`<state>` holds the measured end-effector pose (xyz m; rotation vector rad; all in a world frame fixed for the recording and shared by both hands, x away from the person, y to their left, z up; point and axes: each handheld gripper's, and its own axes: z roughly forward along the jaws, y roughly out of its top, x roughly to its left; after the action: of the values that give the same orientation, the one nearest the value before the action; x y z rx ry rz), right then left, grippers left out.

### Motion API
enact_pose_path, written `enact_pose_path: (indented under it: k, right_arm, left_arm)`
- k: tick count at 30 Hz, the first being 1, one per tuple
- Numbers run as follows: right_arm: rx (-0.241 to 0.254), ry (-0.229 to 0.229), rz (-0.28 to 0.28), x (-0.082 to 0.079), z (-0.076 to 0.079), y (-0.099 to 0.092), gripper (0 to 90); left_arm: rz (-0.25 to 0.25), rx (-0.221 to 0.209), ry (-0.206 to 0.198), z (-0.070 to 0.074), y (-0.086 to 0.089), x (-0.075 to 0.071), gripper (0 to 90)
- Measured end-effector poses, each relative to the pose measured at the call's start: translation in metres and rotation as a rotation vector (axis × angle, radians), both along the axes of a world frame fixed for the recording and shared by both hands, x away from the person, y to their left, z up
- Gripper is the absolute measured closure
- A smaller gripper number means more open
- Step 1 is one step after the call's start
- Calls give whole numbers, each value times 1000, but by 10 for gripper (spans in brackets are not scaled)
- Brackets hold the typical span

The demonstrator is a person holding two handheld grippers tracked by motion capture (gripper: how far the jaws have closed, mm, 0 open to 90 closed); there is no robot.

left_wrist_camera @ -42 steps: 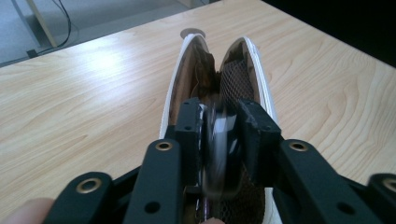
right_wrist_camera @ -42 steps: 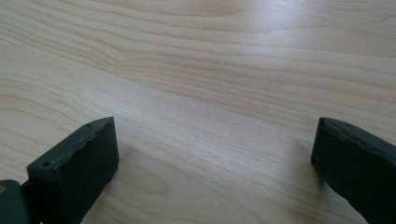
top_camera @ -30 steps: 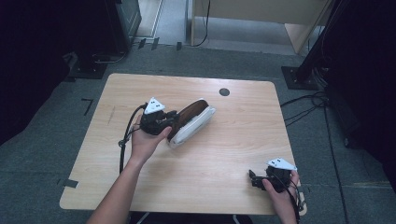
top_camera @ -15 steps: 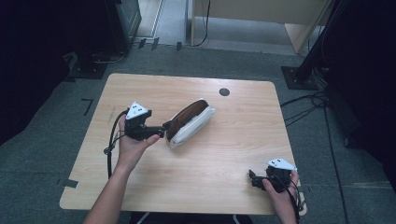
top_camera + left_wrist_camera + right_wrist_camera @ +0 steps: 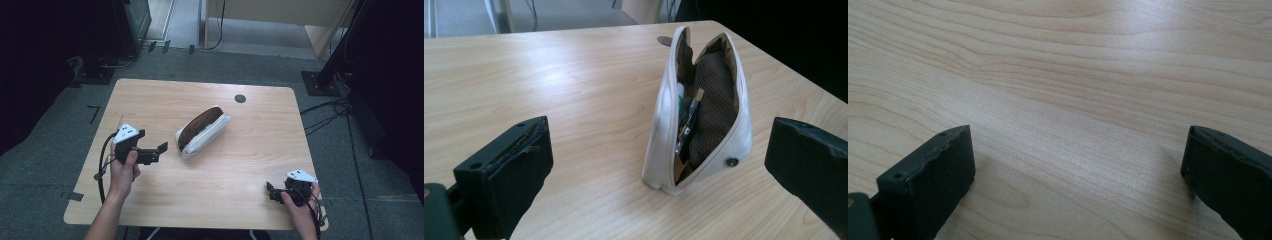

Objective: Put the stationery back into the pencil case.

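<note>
1. The left claw [image 5: 161, 152] had been drawn back from the white pouch [image 5: 202, 131], its jaws just opened, nothing between them.
2. The pouch was left unzipped mid-bench [image 5: 250, 165].
3. The right claw [image 5: 270, 191] was kept apart, unmoved.

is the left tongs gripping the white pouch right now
No, the left tongs stand wide open and clear of the white pouch, which sits unzipped on the table.

The left hand-held gripper [image 5: 161, 148] let go (jaws opening) of the pouch [image 5: 202, 131].
</note>
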<state>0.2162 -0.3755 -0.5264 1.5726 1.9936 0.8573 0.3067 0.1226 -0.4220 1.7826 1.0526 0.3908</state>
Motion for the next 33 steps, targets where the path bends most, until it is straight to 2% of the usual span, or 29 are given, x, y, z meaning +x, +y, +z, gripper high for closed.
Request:
enact_pose_path:
  k: [19,27,33]
  right_arm:
    - [0,0,0,0,0,0,0]
    - [0,0,0,0,0,0,0]
    - [0,0,0,0,0,0,0]
  left_arm:
    - [80,40,33,-38,52,-27,0]
    - [125,90,54,-60,72,-36,0]
    - [167,162,76,-77,87,-45,0]
